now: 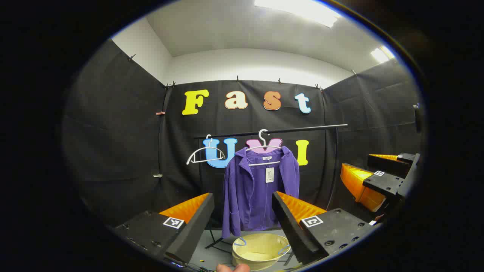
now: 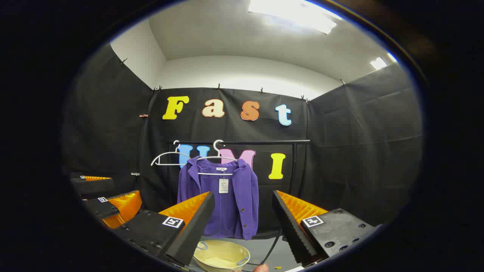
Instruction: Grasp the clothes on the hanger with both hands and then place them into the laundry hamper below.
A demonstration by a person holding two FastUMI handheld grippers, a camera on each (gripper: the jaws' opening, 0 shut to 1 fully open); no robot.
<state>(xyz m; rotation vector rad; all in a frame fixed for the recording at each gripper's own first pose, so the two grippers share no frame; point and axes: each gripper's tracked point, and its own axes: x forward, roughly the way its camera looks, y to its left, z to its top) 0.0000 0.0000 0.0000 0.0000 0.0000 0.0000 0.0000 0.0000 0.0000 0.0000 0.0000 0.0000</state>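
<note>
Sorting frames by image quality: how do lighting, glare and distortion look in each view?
Left gripper view: ceiling light blown out to white glare, fisheye bows the rail, purple jacket sharp and evenly lit. Right gripper view: same glare from the ceiling panel, walls curve at the rim, jacket and hamper clear.

Two white hangers [image 1: 206, 154] [image 1: 263, 148], one purple jacket [image 1: 257, 192], one rail [image 1: 270, 131], one cream laundry hamper [image 1: 260, 250], two grippers [image 1: 242, 211] [image 2: 242, 215].
</note>
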